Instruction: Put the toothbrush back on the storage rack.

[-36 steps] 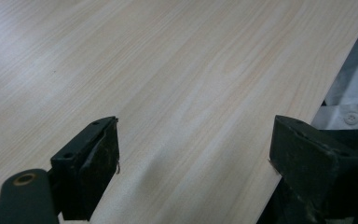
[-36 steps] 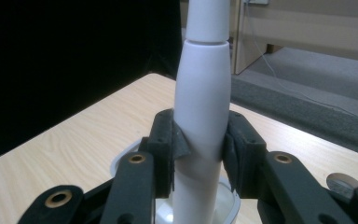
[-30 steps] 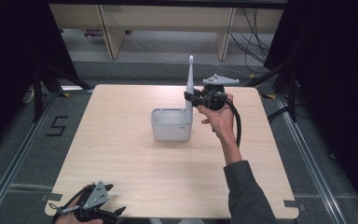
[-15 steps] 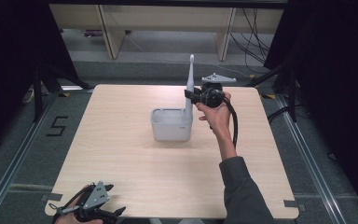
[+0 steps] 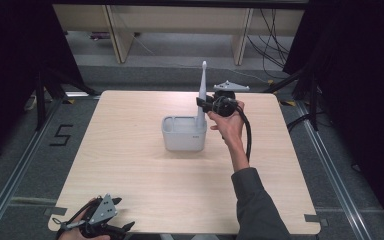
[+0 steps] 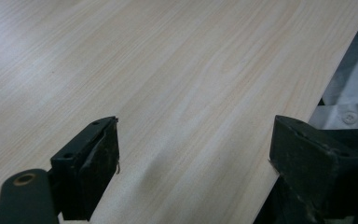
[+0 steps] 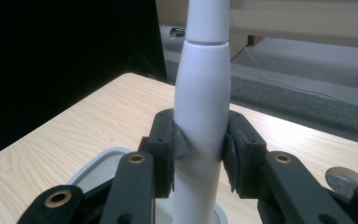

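A tall white electric toothbrush [image 5: 201, 97] stands upright with its lower end inside a grey rectangular holder [image 5: 183, 134] at the middle of the table. My right gripper [image 5: 203, 104] is shut on the toothbrush's handle [image 7: 201, 121], both pads pressing its sides, with the holder's rim [image 7: 93, 163] just below. My left gripper [image 5: 107, 222] rests at the table's front left edge, and its black jaws stand wide apart over bare wood with nothing between them [image 6: 196, 154].
The pale wooden table [image 5: 130, 165] stretches around the holder. Black curtains flank both sides, and wooden shelf legs and cables lie on the floor behind the far edge. A round hole [image 7: 346, 177] is cut in the tabletop near the far right.
The right hand has sunk a little with the toothbrush, bringing its lower end deeper into the holder. The left gripper has stayed put.
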### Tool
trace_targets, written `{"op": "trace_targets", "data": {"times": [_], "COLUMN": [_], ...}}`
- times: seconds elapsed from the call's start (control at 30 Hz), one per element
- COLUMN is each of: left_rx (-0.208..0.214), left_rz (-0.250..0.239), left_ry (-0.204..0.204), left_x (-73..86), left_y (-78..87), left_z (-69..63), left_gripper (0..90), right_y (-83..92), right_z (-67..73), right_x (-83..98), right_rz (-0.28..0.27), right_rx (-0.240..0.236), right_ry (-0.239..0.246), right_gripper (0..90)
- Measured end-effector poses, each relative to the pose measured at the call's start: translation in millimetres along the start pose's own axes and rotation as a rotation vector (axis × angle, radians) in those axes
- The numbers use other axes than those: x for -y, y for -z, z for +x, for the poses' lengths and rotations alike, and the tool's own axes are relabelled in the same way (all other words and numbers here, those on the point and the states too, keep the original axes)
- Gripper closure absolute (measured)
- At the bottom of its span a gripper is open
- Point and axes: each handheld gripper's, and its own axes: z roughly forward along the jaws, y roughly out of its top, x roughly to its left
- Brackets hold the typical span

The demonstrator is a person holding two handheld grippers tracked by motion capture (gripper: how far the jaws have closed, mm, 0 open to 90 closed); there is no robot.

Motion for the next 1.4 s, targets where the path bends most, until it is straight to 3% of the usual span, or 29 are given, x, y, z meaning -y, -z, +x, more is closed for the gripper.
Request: {"op": "trace_targets", "data": {"times": [0.03, 0.07, 0.17, 0.2, 0.23, 0.27, 0.4, 0.5, 0.53, 0.57, 0.73, 0.77, 0.83, 0.97, 1.0, 1.1, 1.17, 1.33, 1.4], "left_rx": [0.005, 0.007, 0.005, 0.003, 0.004, 0.007, 0.004, 0.001, 0.0, 0.005, 0.008, 0.008, 0.017, 0.004, 0.004, 0.006, 0.005, -0.008, -0.008], "left_rz": [0.021, 0.015, -0.009, 0.014, 0.02, 0.002, 0.018, -0.002, -0.002, 0.014, 0.003, 0.003, 0.028, 0.009, 0.005, 0.011, 0.011, 0.003, 0.008], "left_ry": [-0.017, 0.002, 0.003, -0.004, -0.018, 0.005, -0.017, 0.001, -0.004, -0.014, 0.007, 0.007, -0.002, -0.007, -0.005, -0.009, -0.008, -0.009, -0.013], "left_x": [-0.5, 0.0, 0.1, -0.2, -0.5, 0.4, -0.4, 0.2, -0.1, -0.4, 0.4, 0.4, -0.2, 0.3, 0.8, 0.4, 0.6, 0.7, 0.9], "left_y": [1.4, 0.6, -0.7, 0.5, 1.0, -0.3, 1.3, -0.3, -0.3, 0.7, -0.5, -0.5, 0.9, -0.3, -1.0, -0.3, -0.3, -0.5, -0.1], "left_z": [0.8, -0.3, 0.0, 0.4, 0.7, -0.6, 0.8, -0.1, 0.0, 0.4, -0.7, -0.7, 0.0, 0.1, 0.0, 0.7, 0.4, 0.4, 0.8], "left_gripper": [15.6, 15.6, 15.6, 15.6, 15.7, 15.6, 15.7, 15.6, 15.6, 15.6, 15.6, 15.6, 15.6, 15.6, 15.7, 15.6, 15.6, 15.7, 15.6], "right_y": [-1.8, -1.8, -4.7, -5.6, -5.5, -6.8, -8.2, -8.7, -8.3, -9.3, -7.9, -7.9, -7.4, -7.1, -7.0, -7.9, -8.3, -11.7, -14.3], "right_z": [1.2, 1.2, 0.1, -0.3, 1.5, 1.2, 2.0, 1.6, 3.3, 2.3, 6.5, 5.4, 6.9, 7.3, 6.0, 7.1, 6.1, 7.2, 6.6], "right_x": [2.7, 2.7, 5.2, 6.5, 7.2, 9.0, 13.4, 15.5, 16.6, 17.6, 22.6, 22.8, 24.8, 27.4, 28.4, 30.5, 31.8, 35.0, 36.9], "right_rz": [0.01, 0.01, 0.002, 0.003, 0.012, 0.015, 0.013, 0.025, 0.026, 0.018, 0.031, 0.028, 0.038, 0.04, 0.053, 0.047, 0.059, 0.07, 0.065], "right_rx": [0.007, 0.007, 0.007, 0.01, 0.004, 0.014, 0.016, 0.016, 0.02, 0.015, 0.015, 0.02, 0.019, 0.024, 0.029, 0.03, 0.032, 0.037, 0.046], "right_ry": [-0.007, -0.007, 0.001, 0.015, -0.009, 0.019, 0.015, 0.026, 0.004, 0.035, 0.033, 0.053, 0.024, 0.035, 0.064, 0.042, 0.063, 0.049, 0.075], "right_gripper": [66.6, 66.6, 66.6, 66.6, 66.5, 66.6, 66.5, 66.5, 66.5, 66.5, 66.4, 66.4, 66.4, 66.4, 66.4, 66.4, 66.4, 66.5, 66.5]}}
